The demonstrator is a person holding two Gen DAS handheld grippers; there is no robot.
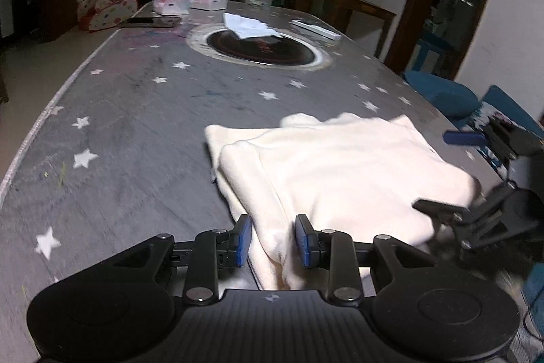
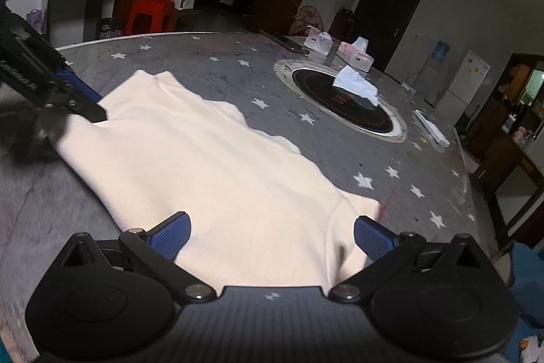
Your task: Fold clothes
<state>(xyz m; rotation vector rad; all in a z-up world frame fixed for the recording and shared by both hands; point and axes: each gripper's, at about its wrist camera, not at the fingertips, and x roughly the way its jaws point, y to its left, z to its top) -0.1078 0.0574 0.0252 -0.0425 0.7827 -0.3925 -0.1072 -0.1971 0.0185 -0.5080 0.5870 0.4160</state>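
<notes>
The cream garment (image 1: 340,165) lies partly folded on the star-patterned table (image 1: 136,125), near its front edge. The left gripper (image 1: 273,240) straddles a bunched fold with its pads narrowly apart — whether they actually pinch the cloth cannot be told. The right gripper (image 2: 272,232) stands spread wide over the near hem, gripping nothing. The likely risk is a one-sided lift — it could drag the layers askew.

The right claw (image 2: 272,235) (jaws spread wide) straddles the cream garment (image 2: 210,155) on the star-patterned table (image 2: 391,189).
</notes>
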